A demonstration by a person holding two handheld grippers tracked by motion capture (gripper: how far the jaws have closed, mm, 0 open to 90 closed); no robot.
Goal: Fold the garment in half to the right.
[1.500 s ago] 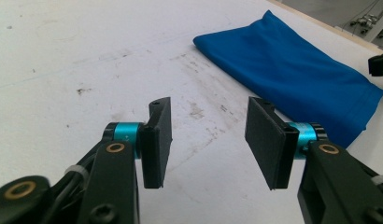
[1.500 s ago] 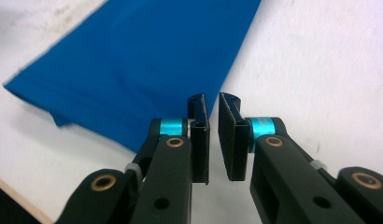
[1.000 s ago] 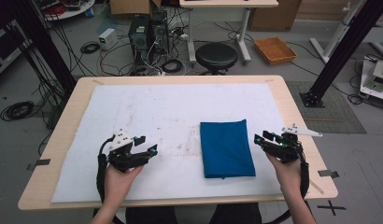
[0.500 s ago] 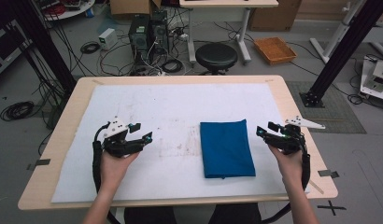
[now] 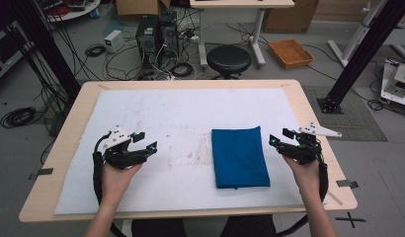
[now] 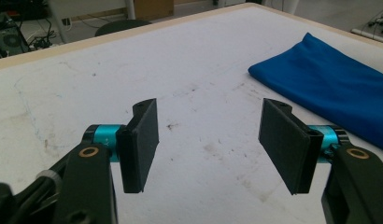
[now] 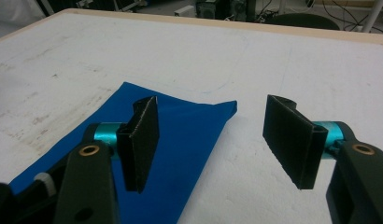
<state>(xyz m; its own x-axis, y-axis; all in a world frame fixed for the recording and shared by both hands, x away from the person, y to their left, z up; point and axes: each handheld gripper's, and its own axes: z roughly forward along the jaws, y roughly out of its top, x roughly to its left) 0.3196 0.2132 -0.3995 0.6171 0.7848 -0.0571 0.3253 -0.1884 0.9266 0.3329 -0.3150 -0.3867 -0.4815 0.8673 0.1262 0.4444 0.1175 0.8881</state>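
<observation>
From my station I can read no text, label, brand or number anywhere. The blue cloth (image 5: 239, 156) looks plain, and so does the white sheet on the bench (image 5: 190, 113). The small white box (image 5: 113, 40) on the floor may carry print, but it is too blurred to tell.

White table cover (image 5: 190, 113), black stool (image 5: 228, 59), orange tray (image 5: 291, 53)

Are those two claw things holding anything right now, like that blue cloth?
Nothing is held. The left gripper and right gripper are both open and empty; the right's jaws have just been opening. The folded blue cloth lies flat between them.
</observation>
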